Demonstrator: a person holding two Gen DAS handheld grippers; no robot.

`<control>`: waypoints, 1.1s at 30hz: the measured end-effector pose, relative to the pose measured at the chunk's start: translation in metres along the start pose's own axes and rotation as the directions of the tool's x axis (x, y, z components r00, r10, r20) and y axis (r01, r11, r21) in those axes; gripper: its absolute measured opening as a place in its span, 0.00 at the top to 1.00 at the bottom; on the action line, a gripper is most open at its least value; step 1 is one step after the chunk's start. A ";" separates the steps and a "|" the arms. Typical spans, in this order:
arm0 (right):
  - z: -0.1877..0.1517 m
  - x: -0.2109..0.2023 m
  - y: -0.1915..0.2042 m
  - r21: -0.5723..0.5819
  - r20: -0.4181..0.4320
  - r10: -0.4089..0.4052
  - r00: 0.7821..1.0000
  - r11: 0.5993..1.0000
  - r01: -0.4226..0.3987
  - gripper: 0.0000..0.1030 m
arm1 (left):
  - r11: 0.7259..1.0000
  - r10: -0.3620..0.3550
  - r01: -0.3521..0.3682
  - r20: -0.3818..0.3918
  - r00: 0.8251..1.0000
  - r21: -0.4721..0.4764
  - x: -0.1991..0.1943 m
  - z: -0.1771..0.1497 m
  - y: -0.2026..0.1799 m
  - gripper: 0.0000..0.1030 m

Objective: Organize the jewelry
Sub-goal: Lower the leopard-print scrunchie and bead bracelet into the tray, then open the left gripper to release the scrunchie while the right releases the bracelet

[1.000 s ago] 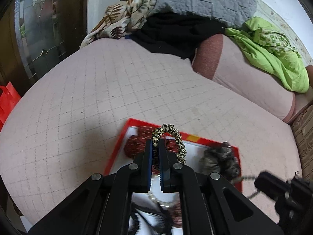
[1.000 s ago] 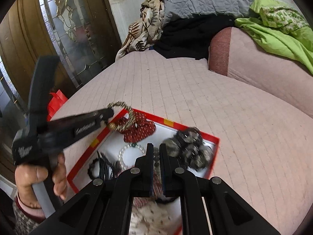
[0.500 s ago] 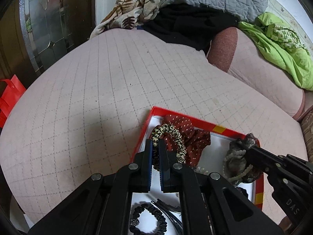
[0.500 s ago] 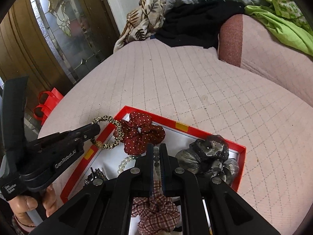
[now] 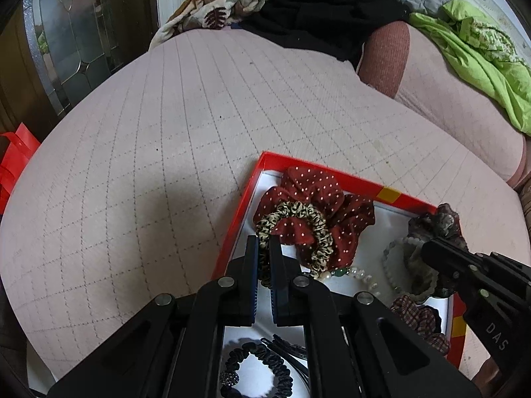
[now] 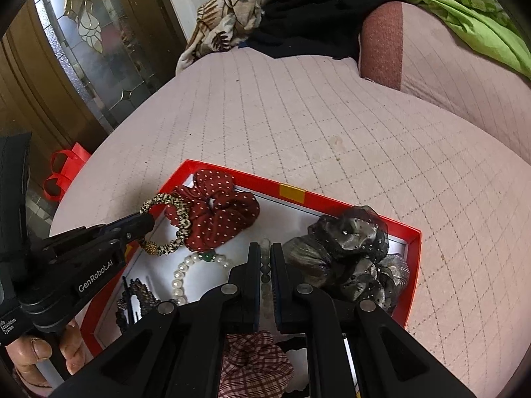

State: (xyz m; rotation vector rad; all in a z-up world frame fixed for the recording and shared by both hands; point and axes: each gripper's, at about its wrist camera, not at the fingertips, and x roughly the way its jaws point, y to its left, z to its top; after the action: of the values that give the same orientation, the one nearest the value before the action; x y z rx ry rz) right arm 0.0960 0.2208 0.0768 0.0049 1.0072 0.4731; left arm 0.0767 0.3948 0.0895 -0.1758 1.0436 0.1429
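Pink quilted bedspread (image 5: 166, 152) fills both views; clothes piled behind, glass-paned door (image 6: 93, 43) at left. We see a red-rimmed tray (image 6: 298, 195) on it. Left gripper (image 5: 262, 248) pinches the leopard-print scrunchie (image 5: 318, 229) over the red dotted scrunchie (image 6: 219, 209). Right gripper (image 6: 265, 255) is clamped on a pale bead bracelet (image 6: 265, 265).

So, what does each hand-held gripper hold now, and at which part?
The left hand-held gripper pinches the leopard-print hair tie at its near band. The right hand-held gripper is closed on a pale bead bracelet, along its strand.
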 end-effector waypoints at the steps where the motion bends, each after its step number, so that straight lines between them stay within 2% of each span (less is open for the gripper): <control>1: -0.001 0.001 -0.001 0.003 -0.004 -0.002 1.000 1.000 0.002 0.94 | 1.000 0.002 -0.002 -0.006 1.000 0.000 0.002 -0.001 -0.001 0.95; 11: -0.008 0.008 -0.007 0.011 -0.026 -0.017 1.000 1.000 0.017 0.93 | 0.999 0.035 -0.035 -0.040 0.999 0.005 0.013 -0.003 -0.002 0.94; 21: -0.010 0.004 -0.004 -0.005 -0.015 -0.031 0.999 1.000 0.031 0.93 | 0.999 0.035 -0.035 -0.033 0.999 0.006 0.010 -0.005 -0.004 0.93; 24: -0.010 0.002 -0.002 -0.007 -0.008 -0.030 1.000 1.000 0.030 0.93 | 0.999 0.032 -0.032 -0.029 0.999 0.006 0.007 -0.006 -0.004 0.88; 26: -0.011 -0.002 -0.002 -0.002 -0.002 -0.032 0.999 0.999 0.032 0.91 | 1.000 0.024 -0.024 -0.024 0.999 0.001 0.004 -0.006 -0.004 0.75; 28: -0.011 -0.005 -0.003 0.002 0.003 -0.029 1.000 1.000 0.029 0.82 | 1.000 0.017 -0.017 -0.012 1.000 -0.003 -0.001 -0.006 -0.004 0.63; 30: -0.012 -0.009 -0.003 0.007 0.013 -0.028 1.000 1.000 0.028 0.70 | 1.000 0.013 -0.013 0.005 1.000 0.001 -0.007 -0.007 -0.005 0.60; 33: -0.014 -0.017 -0.004 0.015 0.024 -0.027 0.999 1.000 0.027 0.69 | 1.000 0.012 -0.012 0.010 1.000 0.018 -0.012 -0.008 -0.010 0.58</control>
State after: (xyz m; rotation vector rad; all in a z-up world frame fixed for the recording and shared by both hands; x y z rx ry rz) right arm 0.0790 0.2072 0.0825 0.0098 0.9857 0.4403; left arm 0.0659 0.3832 0.0963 -0.1523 1.0357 0.1454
